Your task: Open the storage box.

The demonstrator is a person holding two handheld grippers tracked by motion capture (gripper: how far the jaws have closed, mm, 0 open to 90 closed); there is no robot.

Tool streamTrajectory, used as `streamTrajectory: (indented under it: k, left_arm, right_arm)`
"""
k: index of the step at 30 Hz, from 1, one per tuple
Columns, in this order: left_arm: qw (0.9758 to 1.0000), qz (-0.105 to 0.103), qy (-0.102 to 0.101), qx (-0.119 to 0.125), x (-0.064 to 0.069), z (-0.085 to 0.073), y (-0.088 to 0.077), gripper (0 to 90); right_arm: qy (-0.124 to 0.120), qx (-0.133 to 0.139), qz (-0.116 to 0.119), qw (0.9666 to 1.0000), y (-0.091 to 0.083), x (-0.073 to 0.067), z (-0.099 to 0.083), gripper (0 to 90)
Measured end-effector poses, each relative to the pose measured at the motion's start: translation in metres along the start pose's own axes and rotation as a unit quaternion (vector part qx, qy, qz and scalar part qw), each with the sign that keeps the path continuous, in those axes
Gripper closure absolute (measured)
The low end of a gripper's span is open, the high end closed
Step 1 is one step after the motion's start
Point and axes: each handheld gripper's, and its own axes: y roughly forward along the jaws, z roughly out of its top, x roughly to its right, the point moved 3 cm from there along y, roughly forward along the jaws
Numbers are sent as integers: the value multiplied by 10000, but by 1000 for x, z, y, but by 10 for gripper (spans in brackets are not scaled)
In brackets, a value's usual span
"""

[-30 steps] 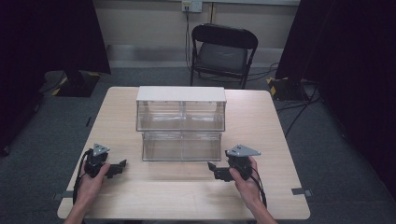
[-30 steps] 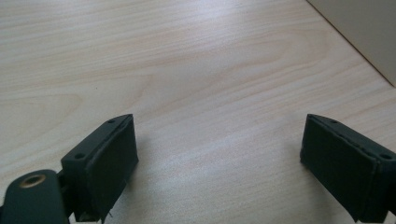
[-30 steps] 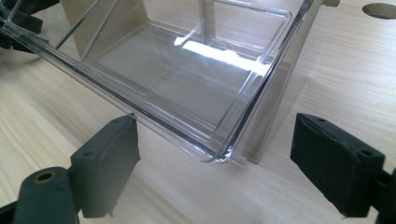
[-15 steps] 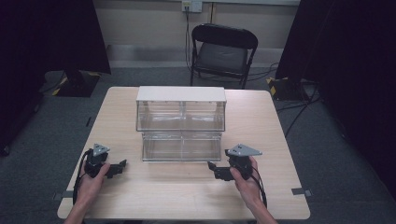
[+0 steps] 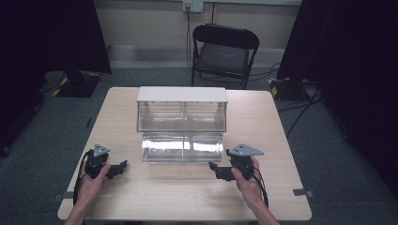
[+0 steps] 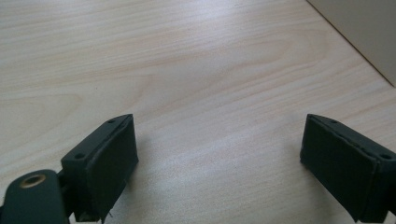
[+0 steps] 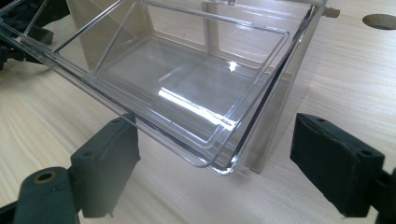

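A clear plastic drawer cabinet (image 5: 182,108) with a white top stands mid-table. Its lower drawer (image 5: 182,148) is pulled out toward me and looks empty; the right gripper view has the drawer (image 7: 187,88) close up, its front corner between and just beyond the jaws. My left gripper (image 5: 121,167) rests open on the wooden table (image 5: 187,197) left of the drawer, jaws wide apart over bare wood (image 6: 215,154). On the drawer's right, my right gripper (image 5: 213,169) stands open as well (image 7: 215,163), nothing held.
A black folding chair (image 5: 224,52) stands behind the table on grey carpet. Dark curtains hang at both sides. Cables run on the floor at the right. A round hole (image 7: 382,19) in the tabletop lies beyond the cabinet in the right gripper view.
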Motion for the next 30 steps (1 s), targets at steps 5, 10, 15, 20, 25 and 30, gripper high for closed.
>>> streamTrajectory:
  k: [5, 10, 15, 20, 25, 30]
  left_arm:
    - [10000, 1, -1, 1, 0, 0, 0, 104]
    - [10000, 1, -2, 2, 0, 0, 0, 104]
    - [10000, 1, 0, 0, 0, 0, 0, 104]
    - [10000, 0, -1, 1, 0, 0, 0, 104]
    - [10000, 0, 1, 0, 0, 0, 0, 104]
    - [10000, 0, -1, 1, 0, 0, 0, 104]
  right_arm:
    - [11, -15, 4, 10000, 0, 0, 0, 149]
    - [8, -15, 14, 10000, 0, 0, 1, 149]
    - [30, 1, 30, 10000, -1, 0, 3, 146]
    - [12, 29, 56, 10000, -2, 0, 5, 140]
    - [11, 51, 47, 10000, -3, 0, 6, 140]
    - [35, 40, 53, 10000, -4, 0, 7, 140]
